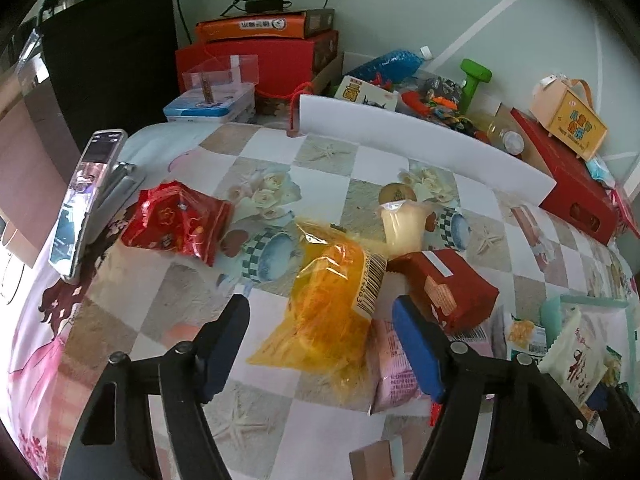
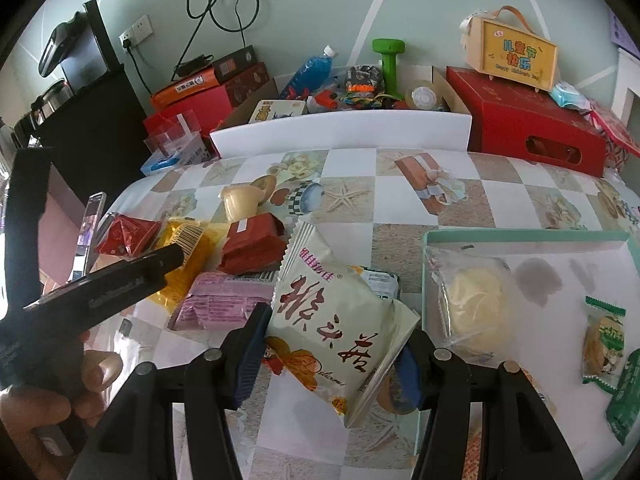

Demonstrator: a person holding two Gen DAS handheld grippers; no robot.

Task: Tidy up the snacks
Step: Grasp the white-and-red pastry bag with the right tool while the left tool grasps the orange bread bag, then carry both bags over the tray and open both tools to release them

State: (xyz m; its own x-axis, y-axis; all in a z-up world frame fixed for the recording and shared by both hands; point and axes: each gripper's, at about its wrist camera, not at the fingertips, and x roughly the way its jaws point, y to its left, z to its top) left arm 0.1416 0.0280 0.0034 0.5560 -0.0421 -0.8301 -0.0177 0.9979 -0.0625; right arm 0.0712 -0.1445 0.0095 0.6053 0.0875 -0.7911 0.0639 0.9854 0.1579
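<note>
My left gripper (image 1: 320, 307) hangs open over a yellow see-through snack packet (image 1: 328, 300), which lies on the table between its blue pads without either pad pressing it. Around that packet lie a crinkled red packet (image 1: 176, 220), a pale jelly cup (image 1: 402, 224), a dark red packet (image 1: 444, 284) and a pink packet (image 1: 394, 364). My right gripper (image 2: 328, 360) is shut on a white snack packet with red lettering (image 2: 328, 312), held tilted above the table just left of a teal tray (image 2: 520, 236). The tray holds a pale round cake packet (image 2: 472, 300) and green packets (image 2: 604, 340).
A phone on a stand (image 1: 88, 200) sits at the table's left edge. A white board (image 1: 420, 140) fences off the back, with red boxes (image 2: 532, 132), a green dumbbell (image 2: 388, 60) and clutter behind it. A hand (image 2: 80, 380) grips the left tool's black handle (image 2: 100, 288).
</note>
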